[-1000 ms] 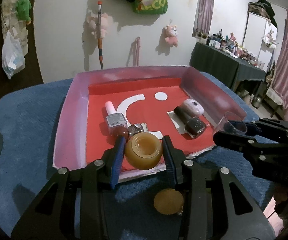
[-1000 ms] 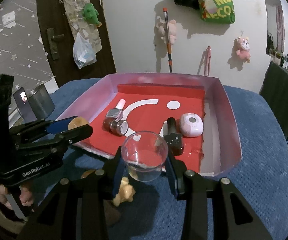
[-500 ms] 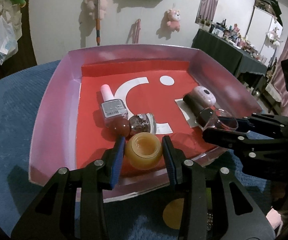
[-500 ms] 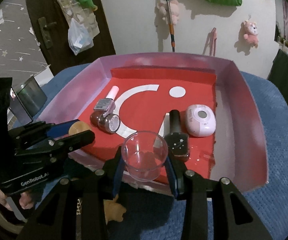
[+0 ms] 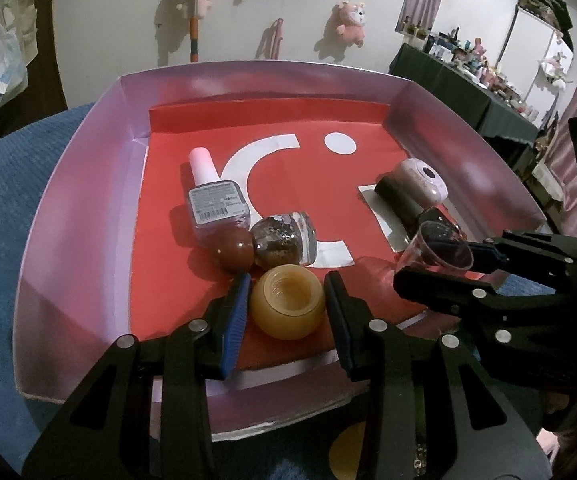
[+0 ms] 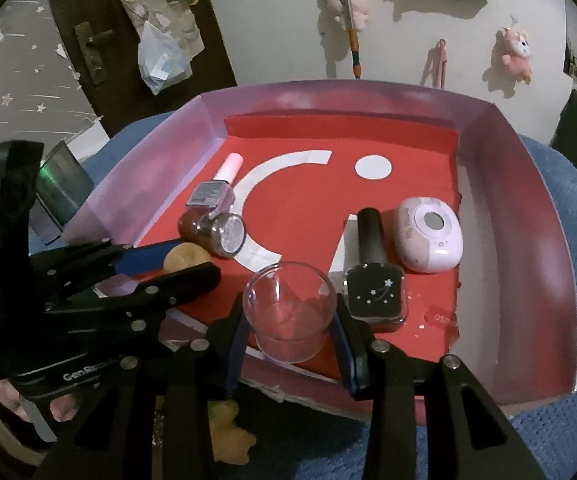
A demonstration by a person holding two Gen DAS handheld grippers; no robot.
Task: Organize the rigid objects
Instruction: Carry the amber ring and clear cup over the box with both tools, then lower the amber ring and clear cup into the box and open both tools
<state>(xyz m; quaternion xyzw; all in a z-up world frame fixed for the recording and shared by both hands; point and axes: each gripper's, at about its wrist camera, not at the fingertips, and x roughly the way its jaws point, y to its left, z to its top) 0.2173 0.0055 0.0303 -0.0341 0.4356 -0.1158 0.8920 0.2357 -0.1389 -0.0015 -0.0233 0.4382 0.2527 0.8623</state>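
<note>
My left gripper [image 5: 286, 304] is shut on a small amber jar [image 5: 287, 306], held just above the near part of the red-floored tray [image 5: 76, 184]. My right gripper [image 6: 290, 322] is shut on a clear plastic cup [image 6: 290, 316] over the tray's near edge. In the left wrist view the cup [image 5: 436, 250] and the right gripper [image 5: 440, 268] show at the right. In the right wrist view the left gripper [image 6: 192, 262] and the amber jar [image 6: 184, 256] show at the left.
In the tray lie a pink-capped polish bottle [image 5: 214, 196], a glitter jar with a brown cap [image 5: 280, 240], a black polish bottle [image 6: 372, 272] and a pink round device [image 6: 430, 240]. Blue cloth [image 6: 568, 432] covers the table. A yellow figure [image 6: 228, 444] lies near me.
Both grippers moved forward and down over the tray's near edge with the amber jar and the clear cup still held. The tray now looms larger in both views.
</note>
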